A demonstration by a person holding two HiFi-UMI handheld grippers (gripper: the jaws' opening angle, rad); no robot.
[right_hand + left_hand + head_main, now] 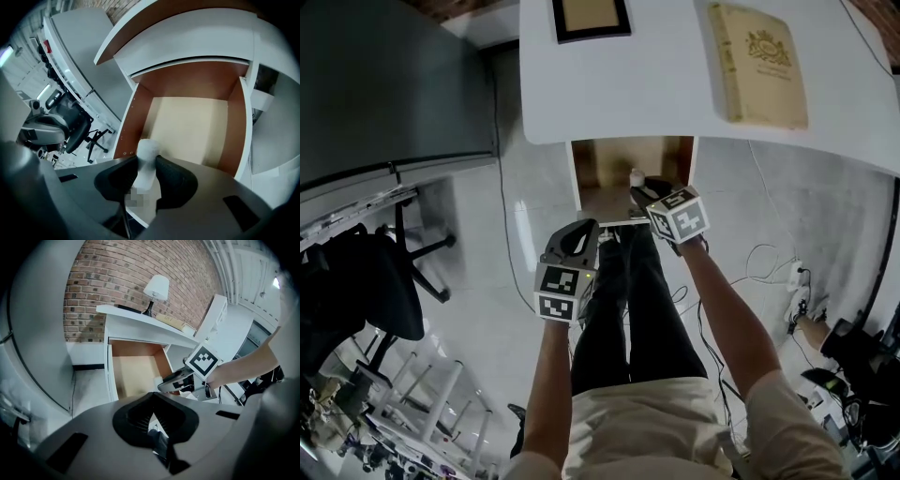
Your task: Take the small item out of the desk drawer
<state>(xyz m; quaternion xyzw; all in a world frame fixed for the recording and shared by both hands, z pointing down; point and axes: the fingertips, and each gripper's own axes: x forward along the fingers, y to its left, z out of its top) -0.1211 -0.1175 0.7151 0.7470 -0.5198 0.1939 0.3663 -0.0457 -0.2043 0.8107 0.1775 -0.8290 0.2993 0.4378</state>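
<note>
My right gripper (pixel 146 174) holds the small white item (pixel 148 152) between its two jaws. The top of the item sticks out past the jaw tips. It is just above the front part of the open drawer (pixel 187 124). The drawer sticks out from under the white counter (pixel 666 84). My left gripper (pixel 152 420) is pinched together with nothing in it. It hangs near the drawer's front, beside the right one. A book (pixel 759 66) lies on the counter.

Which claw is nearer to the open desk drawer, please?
Right. The right claw hangs over the drawer, gripping a small white item; the left claw is short of it.
</note>
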